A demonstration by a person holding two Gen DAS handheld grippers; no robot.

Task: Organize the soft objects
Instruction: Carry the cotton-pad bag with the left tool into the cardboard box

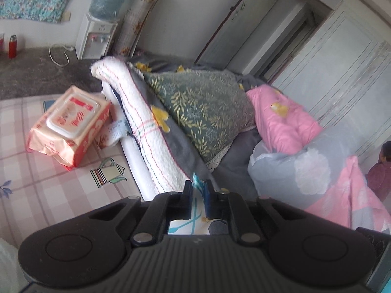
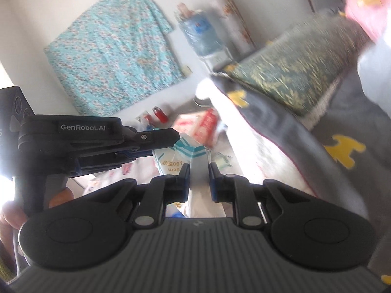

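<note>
I am holding a soft white plastic-wrapped package (image 2: pixel 179 157) with teal print between both claws: the left gripper (image 1: pixel 198 186) is pinching its crinkly top edge and the right gripper (image 2: pixel 199 171) is pressing shut on its white side, above the checked mat. By my reckoning I am carrying it, and next I am needing a flat spot near the folded quilted blanket (image 1: pixel 146 131) and leaf-patterned pillow (image 1: pixel 202 107).
</note>
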